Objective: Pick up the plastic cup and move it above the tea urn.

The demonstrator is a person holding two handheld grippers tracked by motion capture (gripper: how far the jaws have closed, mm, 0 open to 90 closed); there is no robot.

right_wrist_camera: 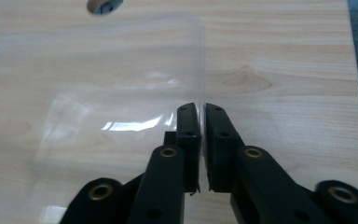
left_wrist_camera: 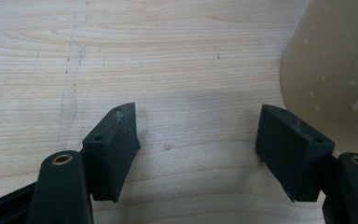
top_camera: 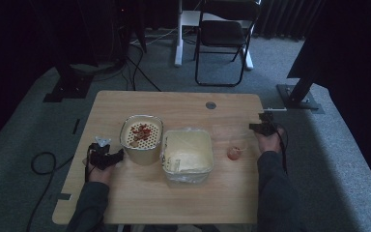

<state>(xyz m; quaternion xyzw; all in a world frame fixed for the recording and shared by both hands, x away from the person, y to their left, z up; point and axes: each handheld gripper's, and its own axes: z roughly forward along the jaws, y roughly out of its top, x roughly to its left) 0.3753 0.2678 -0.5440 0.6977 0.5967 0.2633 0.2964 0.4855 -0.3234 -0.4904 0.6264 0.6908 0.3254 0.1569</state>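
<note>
Near the surface's (top_camera: 125,203) right edge, the right gripper (right_wrist_camera: 201,108) has its jaws pinched shut on the edge of a clear plastic bag (right_wrist_camera: 121,88), barely visible against the wood. The left gripper (left_wrist_camera: 198,135), jaws open on nothing, rests beside the perforated container (left_wrist_camera: 335,65), cut off at the frame.

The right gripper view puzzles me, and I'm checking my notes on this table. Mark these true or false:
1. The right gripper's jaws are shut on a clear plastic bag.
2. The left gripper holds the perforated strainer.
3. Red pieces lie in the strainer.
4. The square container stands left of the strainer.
1. True: the right gripper pinches the edge of the clear plastic bag.
2. False: the left gripper is open over bare table, beside the strainer.
3. True: red pieces lie inside.
4. False: the square container stands to its right.
</note>
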